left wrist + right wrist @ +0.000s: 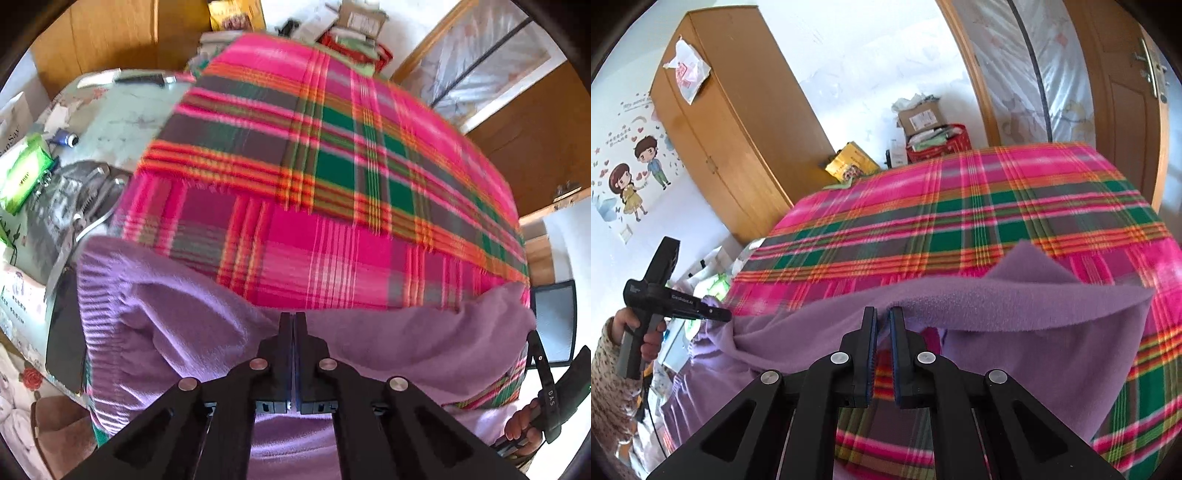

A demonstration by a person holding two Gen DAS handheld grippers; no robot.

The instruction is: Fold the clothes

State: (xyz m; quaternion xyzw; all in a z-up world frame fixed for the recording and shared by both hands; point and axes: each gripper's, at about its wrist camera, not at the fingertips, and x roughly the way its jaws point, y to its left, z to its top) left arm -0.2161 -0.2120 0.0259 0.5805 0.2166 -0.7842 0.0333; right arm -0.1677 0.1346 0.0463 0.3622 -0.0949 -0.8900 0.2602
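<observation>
My left tongs (pixel 294 321) are clamped tight on the near edge of the purple sweater (pixel 207 332), and my right tongs (pixel 882 317) pinch the same edge further along, lifting it. The sweater hangs between them over the plaid blanket (pixel 960 206) on the bed. Folding looks barely begun: no neat fold shows yet.
</observation>
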